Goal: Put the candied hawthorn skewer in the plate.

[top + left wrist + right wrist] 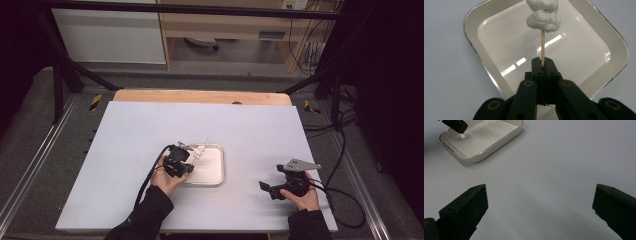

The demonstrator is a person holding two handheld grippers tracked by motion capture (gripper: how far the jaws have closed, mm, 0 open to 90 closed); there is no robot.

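Observation:
A thin wooden skewer (pixel 543 47) carries white marshmallows (pixel 544 15) threaded near its far end. My left gripper (pixel 543 65) is shut on the skewer's bare lower end and holds it over a cream square tray (pixel 489 22). In the high view the left gripper (pixel 183 156) hangs at the tray's (pixel 218 172) left edge, with the skewer (pixel 201 146) slanting up to the right. My right gripper (pixel 540 200) stands open over bare table with nothing between its jaws. Seen from above, the right gripper (pixel 266 187) sits to the right of the tray, near the front edge.
The white table top (pixel 140 135) reaches all round the tray. A wooden strip (pixel 200 96) runs along its far edge. Cables (pixel 345 195) trail from the right gripper off the table's right side. Black frame bars (pixel 65 65) stand at the back corners.

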